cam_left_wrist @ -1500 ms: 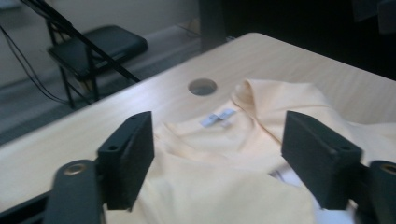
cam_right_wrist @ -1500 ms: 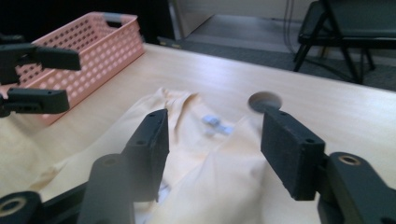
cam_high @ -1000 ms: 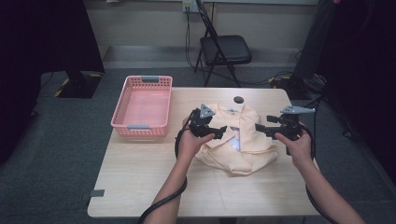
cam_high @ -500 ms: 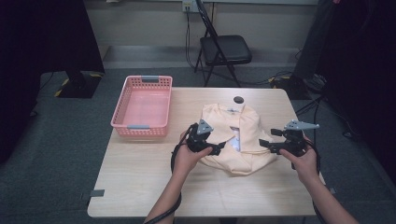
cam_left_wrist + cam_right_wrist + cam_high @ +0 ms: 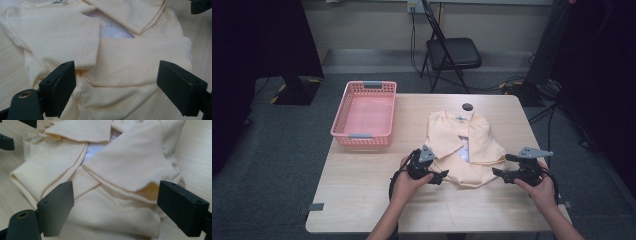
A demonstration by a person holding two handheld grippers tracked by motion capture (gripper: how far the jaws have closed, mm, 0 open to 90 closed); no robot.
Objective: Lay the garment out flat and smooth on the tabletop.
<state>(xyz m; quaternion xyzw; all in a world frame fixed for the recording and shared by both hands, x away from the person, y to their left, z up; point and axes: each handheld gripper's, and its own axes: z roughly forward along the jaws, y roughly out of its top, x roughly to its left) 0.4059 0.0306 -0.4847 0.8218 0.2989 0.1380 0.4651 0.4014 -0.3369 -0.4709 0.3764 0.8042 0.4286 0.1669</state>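
High view: one cream shirt (image 5: 467, 145) folded on table (image 5: 362, 200), one pink basket (image 5: 364, 115) holding nothing, one black disc (image 5: 468, 106) beyond collar. Left gripper (image 5: 437, 176) and right gripper (image 5: 501, 173) flank shirt's near edge.

Left gripper view: jaws spread, shirt (image 5: 120, 62) between, unpinched.

Right gripper view: jaws just been opening, spread; shirt (image 5: 120, 195) between, pads clear.

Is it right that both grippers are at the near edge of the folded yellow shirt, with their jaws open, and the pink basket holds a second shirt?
Not quite. In the high view the pink basket holds nothing. The rest stands: the left gripper and right gripper are at the near edge of the folded yellow shirt, jaws open.
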